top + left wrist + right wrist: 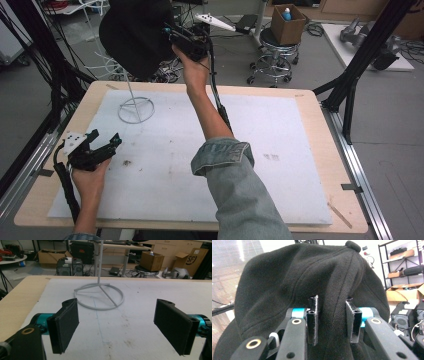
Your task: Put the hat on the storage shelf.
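Black cap (134, 35) hangs up in the air beyond the far-left part of the table (310, 100), held by the right gripper (172, 37) at the top of the white wire stand (134, 102), whose round base rests on the white mat (280, 150).

The likely trouble is at the stand. It is thin and light-looking, and the cap is broad and soft. If the cap is pulled sideways while it sits on the stand's top, the stand could tip or slide on the mat. If the cap is being set down, it could land off-centre and slump off once released. The fold caught in the jaws also looks small against the whole cap, so the fabric could slip out under its own weight.

In the right gripper view, the 2 jaws pinch a ridge of the cap's fabric between them, with the crown and its top button rising above and behind.

The left gripper (102, 145) rests low near the table's left edge, well apart from the stand, its jaws spread wide and holding nothing, so it gives the stand's base no support.
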Motion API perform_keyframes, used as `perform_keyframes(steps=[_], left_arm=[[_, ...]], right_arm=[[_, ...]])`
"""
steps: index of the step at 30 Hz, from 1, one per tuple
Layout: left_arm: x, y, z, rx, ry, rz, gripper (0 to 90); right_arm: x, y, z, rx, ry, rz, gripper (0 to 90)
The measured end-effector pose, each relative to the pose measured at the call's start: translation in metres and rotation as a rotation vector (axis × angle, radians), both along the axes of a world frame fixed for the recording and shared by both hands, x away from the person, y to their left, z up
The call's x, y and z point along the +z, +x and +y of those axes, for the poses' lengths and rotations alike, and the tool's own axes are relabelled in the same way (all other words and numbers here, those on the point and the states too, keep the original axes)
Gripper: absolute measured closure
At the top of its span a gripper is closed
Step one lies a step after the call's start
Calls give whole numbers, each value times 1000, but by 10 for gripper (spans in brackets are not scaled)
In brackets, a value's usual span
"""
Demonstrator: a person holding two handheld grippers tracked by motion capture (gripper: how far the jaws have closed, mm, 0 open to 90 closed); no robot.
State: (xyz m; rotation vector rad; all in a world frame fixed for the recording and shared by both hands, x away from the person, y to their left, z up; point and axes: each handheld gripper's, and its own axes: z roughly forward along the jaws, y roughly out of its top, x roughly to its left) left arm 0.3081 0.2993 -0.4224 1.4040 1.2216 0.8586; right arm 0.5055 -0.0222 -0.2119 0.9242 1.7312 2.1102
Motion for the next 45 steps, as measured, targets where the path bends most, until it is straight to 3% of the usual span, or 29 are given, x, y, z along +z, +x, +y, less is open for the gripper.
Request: perform_keyframes(steps=[25, 45], left_arm=[[0, 0, 1, 1, -5, 0, 202], [0, -1, 1, -2, -1, 1, 201]], right_arm=[[-18, 2, 12, -35, -84, 36, 590], [-23, 1, 10, -57, -106, 38, 482]])
